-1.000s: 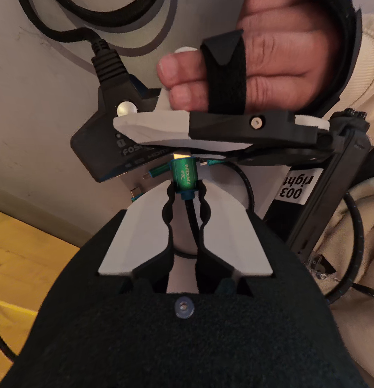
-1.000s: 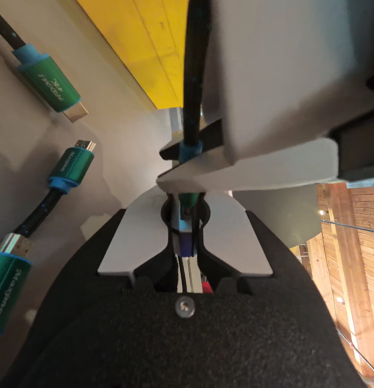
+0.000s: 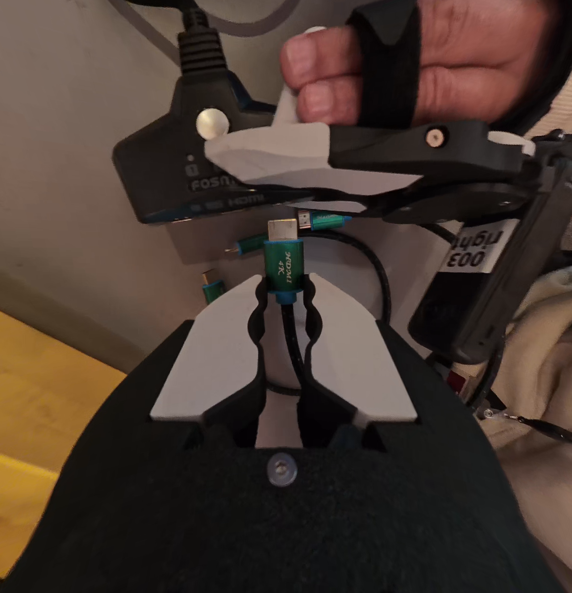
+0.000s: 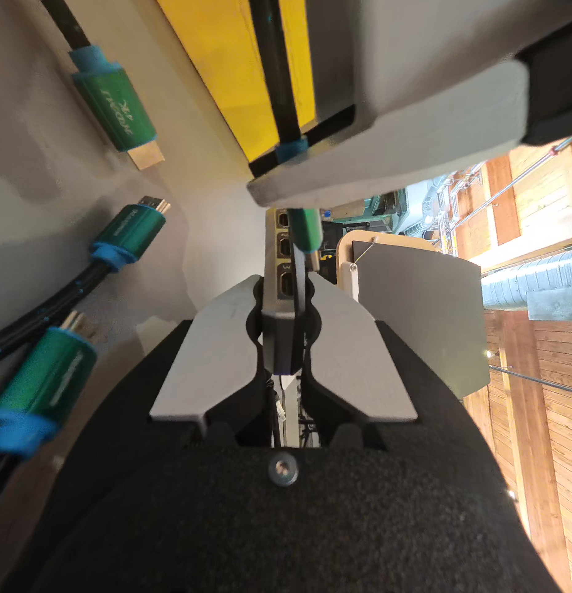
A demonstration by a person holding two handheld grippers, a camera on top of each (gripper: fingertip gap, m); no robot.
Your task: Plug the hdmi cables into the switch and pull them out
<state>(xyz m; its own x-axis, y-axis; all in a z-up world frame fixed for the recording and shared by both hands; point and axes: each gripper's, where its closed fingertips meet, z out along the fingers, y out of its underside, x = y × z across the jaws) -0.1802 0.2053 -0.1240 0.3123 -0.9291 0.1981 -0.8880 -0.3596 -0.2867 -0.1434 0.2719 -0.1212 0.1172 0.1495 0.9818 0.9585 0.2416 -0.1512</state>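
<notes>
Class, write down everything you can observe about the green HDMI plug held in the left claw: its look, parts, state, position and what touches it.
The green HDMI plug has a shiny metallic green shell, a bright bare metal tip, a blue collar at its base and a black braided cord trailing back between the fingers. The left claw is shut on the shell's lower end. The plug points at the black HDMI switch, its tip fully exposed just short of the switch's edge, so it is unplugged. In the right wrist view it sits beside the switch's port row, which the right claw grips.

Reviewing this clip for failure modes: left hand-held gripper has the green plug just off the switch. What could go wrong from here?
1. The green plug is pinched only at its rear end by the left hand-held gripper; it could twist.
2. The right hand-held gripper clamps the switch by its thin edges; it may slip.
3. Loose plugs lie nearby; cables could snag.
</notes>
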